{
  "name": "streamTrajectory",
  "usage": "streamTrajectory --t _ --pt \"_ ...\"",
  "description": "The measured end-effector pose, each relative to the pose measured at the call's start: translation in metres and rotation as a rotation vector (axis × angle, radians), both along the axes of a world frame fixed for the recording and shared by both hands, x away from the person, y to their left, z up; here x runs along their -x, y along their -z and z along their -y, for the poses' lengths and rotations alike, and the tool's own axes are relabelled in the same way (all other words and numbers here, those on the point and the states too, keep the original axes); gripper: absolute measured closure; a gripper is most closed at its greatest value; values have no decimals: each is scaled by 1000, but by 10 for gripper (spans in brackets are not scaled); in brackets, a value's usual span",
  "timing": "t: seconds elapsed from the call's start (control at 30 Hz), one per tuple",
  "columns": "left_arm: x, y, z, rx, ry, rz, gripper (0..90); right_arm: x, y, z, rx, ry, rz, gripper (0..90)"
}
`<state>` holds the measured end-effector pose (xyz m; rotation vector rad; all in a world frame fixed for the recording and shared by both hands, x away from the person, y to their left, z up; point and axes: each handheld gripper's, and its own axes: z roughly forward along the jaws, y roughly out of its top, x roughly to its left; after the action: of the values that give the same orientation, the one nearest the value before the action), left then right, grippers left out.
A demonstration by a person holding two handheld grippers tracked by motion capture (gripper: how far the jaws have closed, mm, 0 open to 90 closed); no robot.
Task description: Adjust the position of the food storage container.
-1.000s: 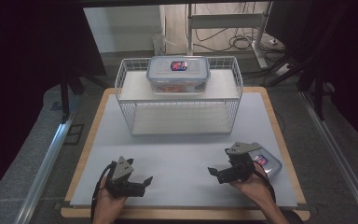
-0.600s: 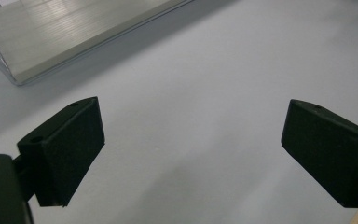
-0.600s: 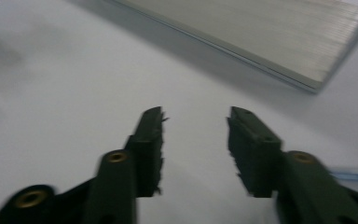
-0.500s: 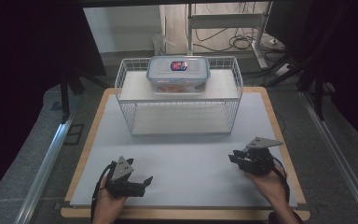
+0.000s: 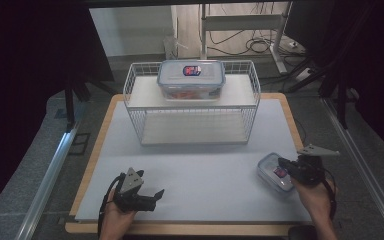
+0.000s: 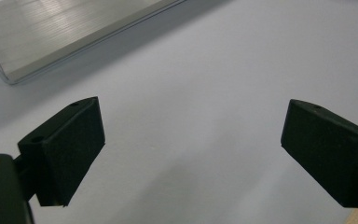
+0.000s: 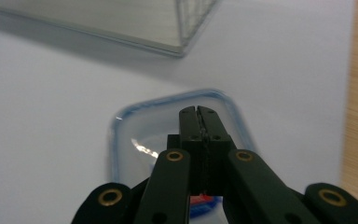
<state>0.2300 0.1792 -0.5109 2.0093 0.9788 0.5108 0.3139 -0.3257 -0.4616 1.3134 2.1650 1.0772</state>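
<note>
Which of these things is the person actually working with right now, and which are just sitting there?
In use:
- right gripper, jaws shut, over the small lidded container
- small lidded container, on the white mat

Just there:
- left gripper, open, nothing between its jaws
- wire rack
- large container on top of the rack

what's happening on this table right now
A person works with a hand-held gripper in each hand. The right hand-held gripper, jaws shut with nothing between them, is over a small clear container lying on the white mat. The left hand-held gripper rests open. A larger lidded container sits on the wire rack.
</note>
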Motion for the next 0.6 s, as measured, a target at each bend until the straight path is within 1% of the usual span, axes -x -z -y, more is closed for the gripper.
streamTrajectory --t 0.03,0.13,0.23,0.27,0.3,0.37,0.43,0.47,0.5,0.6 --pt "0 0 0 -2 1 -2 59 2 1 11 10 34 3 899" --pt "0 0 1 -8 6 -5 59 3 3 24 19 77 1 899" --pt "-1 1 1 -10 9 -7 60 2 4 36 27 119 10 899" --pt "-1 1 1 -10 9 -7 59 2 4 36 27 119 10 899" --pt "-1 1 1 -12 11 -9 60 0 6 43 42 149 1 899" --pt "-1 1 2 -14 12 -11 60 -2 11 48 44 166 -24 899" --pt "-1 2 2 -15 15 -14 60 -5 18 50 49 165 -65 899" --pt "-1 2 2 -15 15 -14 60 -5 18 50 49 165 -65 899" --pt "-1 2 3 -18 17 -14 60 -7 22 49 36 149 -93 900" --pt "-1 3 4 -20 21 -16 60 -9 23 44 50 146 -94 900"
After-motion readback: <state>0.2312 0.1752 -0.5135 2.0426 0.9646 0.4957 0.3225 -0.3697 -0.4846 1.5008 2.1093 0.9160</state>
